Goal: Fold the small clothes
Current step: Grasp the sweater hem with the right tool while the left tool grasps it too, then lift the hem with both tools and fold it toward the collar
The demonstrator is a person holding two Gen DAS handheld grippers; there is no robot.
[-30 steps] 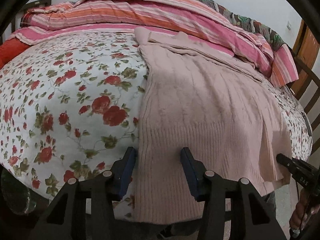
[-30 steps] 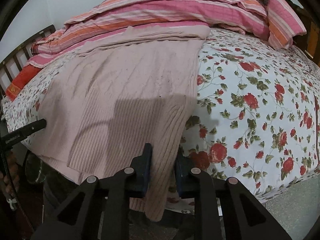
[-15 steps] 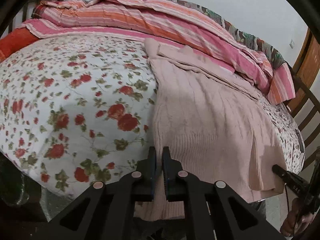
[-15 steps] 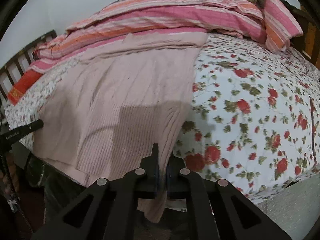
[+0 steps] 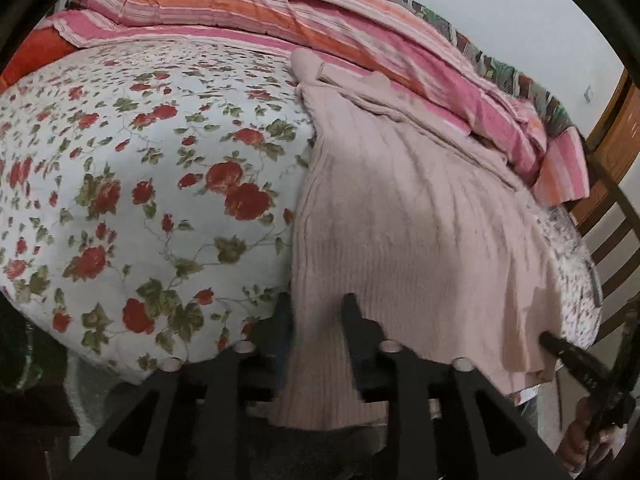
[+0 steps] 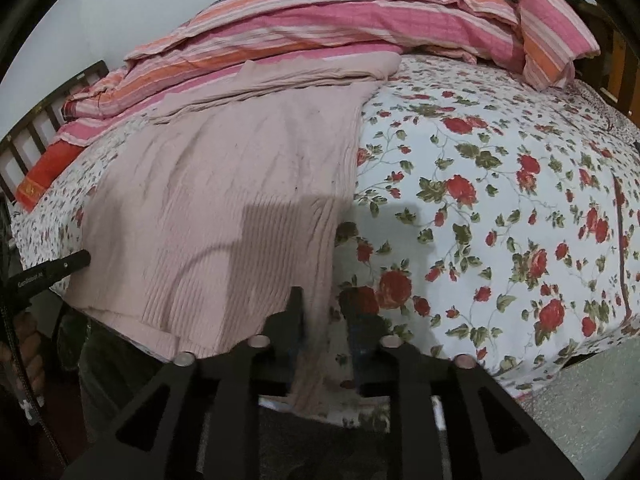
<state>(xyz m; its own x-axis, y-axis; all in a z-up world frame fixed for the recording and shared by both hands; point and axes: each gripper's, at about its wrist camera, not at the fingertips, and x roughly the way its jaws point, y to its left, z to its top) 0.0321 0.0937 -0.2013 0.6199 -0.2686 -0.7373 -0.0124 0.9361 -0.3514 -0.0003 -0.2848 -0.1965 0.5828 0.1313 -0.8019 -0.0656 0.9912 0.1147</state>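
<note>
Pink knit sweater (image 5: 400,232) lies flat on floral bedspread (image 5: 132,184), hem overhanging at 6 o'clock. Left gripper (image 5: 316,320) and right gripper (image 6: 324,316), jaws parted, straddle opposite hem corners. Striped quilt (image 6: 340,28) bunches at 12 o'clock.

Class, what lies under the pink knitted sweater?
The pink sweater lies on the rose-print bedspread, which shows beside it. Anything beneath its middle is covered.
</note>
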